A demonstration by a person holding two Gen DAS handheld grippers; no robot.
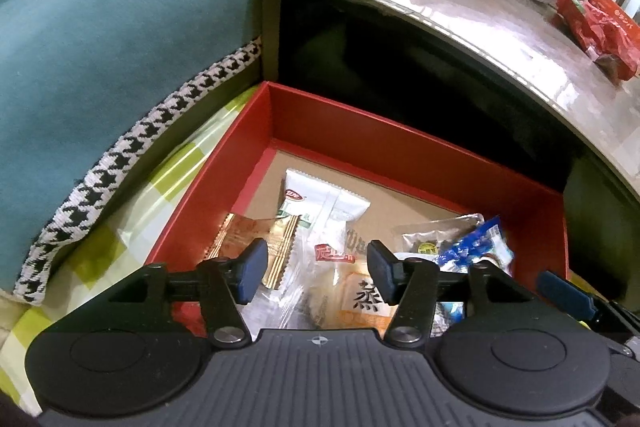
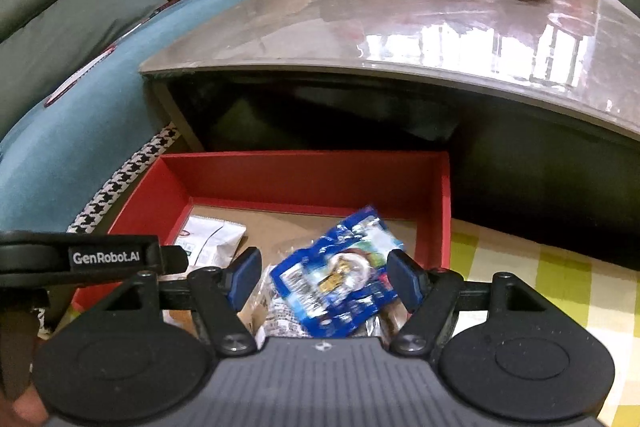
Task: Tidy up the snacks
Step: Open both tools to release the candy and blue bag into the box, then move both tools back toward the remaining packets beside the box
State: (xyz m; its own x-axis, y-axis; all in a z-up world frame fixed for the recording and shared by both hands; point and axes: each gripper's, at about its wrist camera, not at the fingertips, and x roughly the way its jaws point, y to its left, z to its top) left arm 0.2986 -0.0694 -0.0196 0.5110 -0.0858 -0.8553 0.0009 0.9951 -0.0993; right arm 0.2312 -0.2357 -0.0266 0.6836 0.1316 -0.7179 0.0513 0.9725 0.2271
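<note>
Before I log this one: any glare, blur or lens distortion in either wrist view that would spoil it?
Left wrist view: fisheye bows the table top, window glare streaks it, and the blue snack packet is smeared. Right wrist view: the same glare on the table top, dark shadow beneath its edge, the blue snack packet slightly soft; the red box reads clearly.

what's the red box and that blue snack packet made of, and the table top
Red box: likely cardboard, matte red walls, bare brown floor.
Blue snack packet: thin glossy plastic film, crinkled with glints.
Table top: polished stone or glass, unclear; mirror-like reflections.
</note>
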